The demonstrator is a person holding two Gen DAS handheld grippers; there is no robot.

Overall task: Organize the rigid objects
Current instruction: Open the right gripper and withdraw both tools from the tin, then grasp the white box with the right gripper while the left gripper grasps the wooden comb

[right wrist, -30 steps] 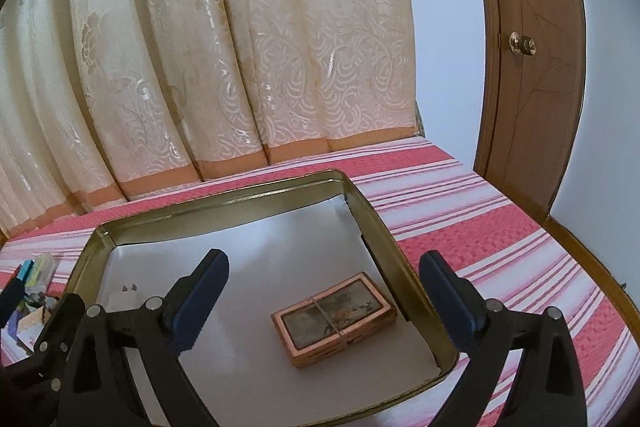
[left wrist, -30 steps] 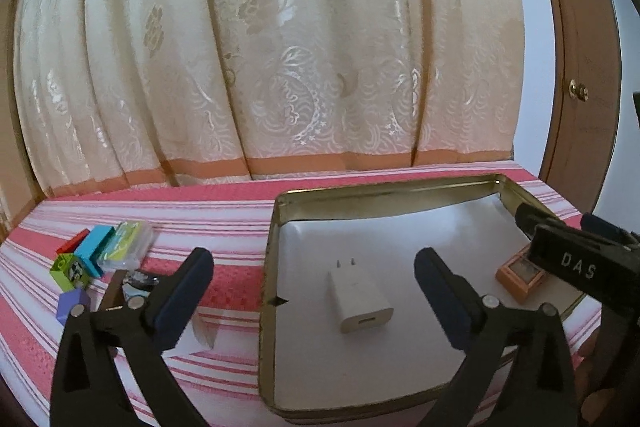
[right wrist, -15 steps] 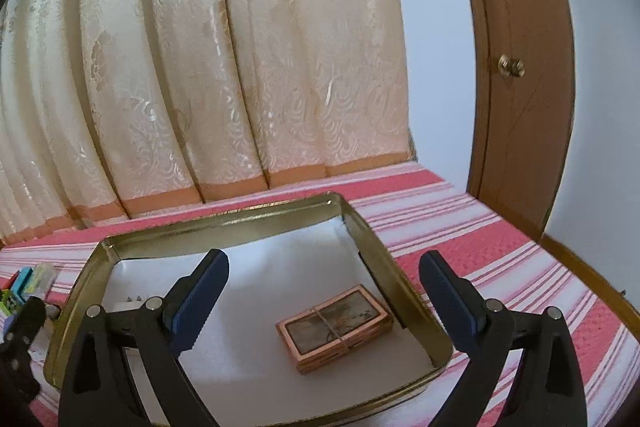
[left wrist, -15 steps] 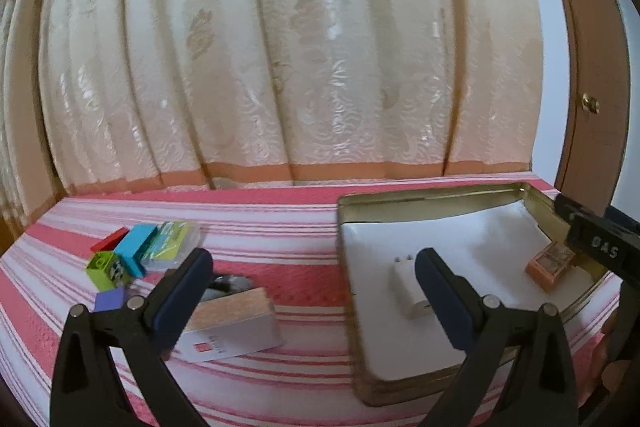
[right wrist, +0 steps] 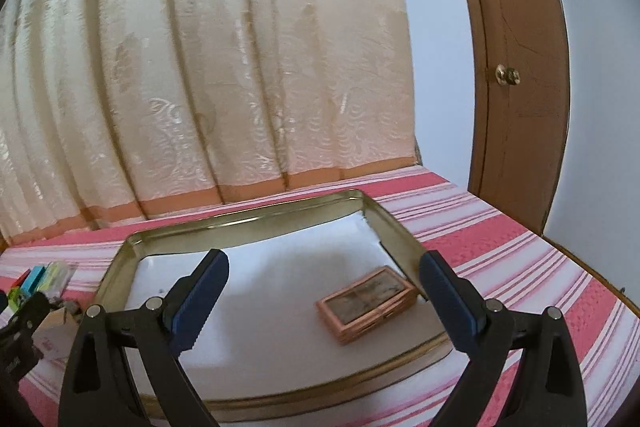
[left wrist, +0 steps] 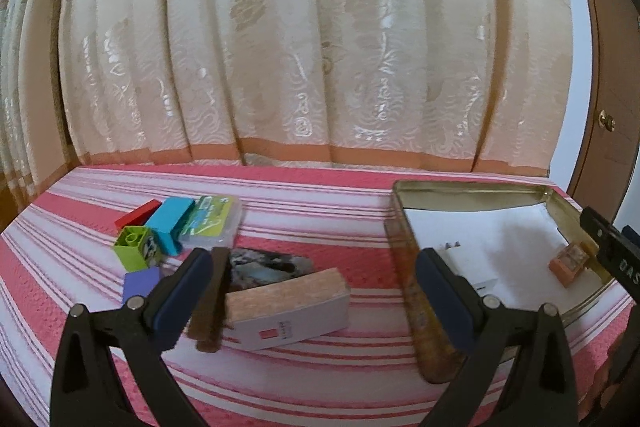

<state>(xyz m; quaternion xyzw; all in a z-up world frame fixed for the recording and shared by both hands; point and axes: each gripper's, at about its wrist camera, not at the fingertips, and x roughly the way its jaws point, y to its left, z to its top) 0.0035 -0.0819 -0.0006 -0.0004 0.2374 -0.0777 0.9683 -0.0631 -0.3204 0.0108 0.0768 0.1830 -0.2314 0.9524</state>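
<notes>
My left gripper [left wrist: 312,291] is open above a white and wood-coloured box [left wrist: 286,309] lying on the striped cloth. Beside the box lie a brown strip [left wrist: 210,307] and a dark shiny object [left wrist: 268,265]. To its left sit a green block [left wrist: 138,253], a blue block [left wrist: 170,223], a red block [left wrist: 136,213], a purple block [left wrist: 140,281] and a clear case [left wrist: 212,221]. The gold tin tray [right wrist: 248,223] holds a white charger [left wrist: 468,263] and an orange card pack [right wrist: 366,303]. My right gripper [right wrist: 324,295] hangs open over the tray, empty.
A cream patterned curtain [left wrist: 320,47] closes off the back of the table. A brown wooden door [right wrist: 516,67] with a knob stands at the right. The striped cloth [right wrist: 540,287] runs to the table's right edge beyond the tray.
My left gripper has swung left, from over the charger in the tray to over the box on the cloth. My right gripper has drawn back and lifted slightly above the tray.
</notes>
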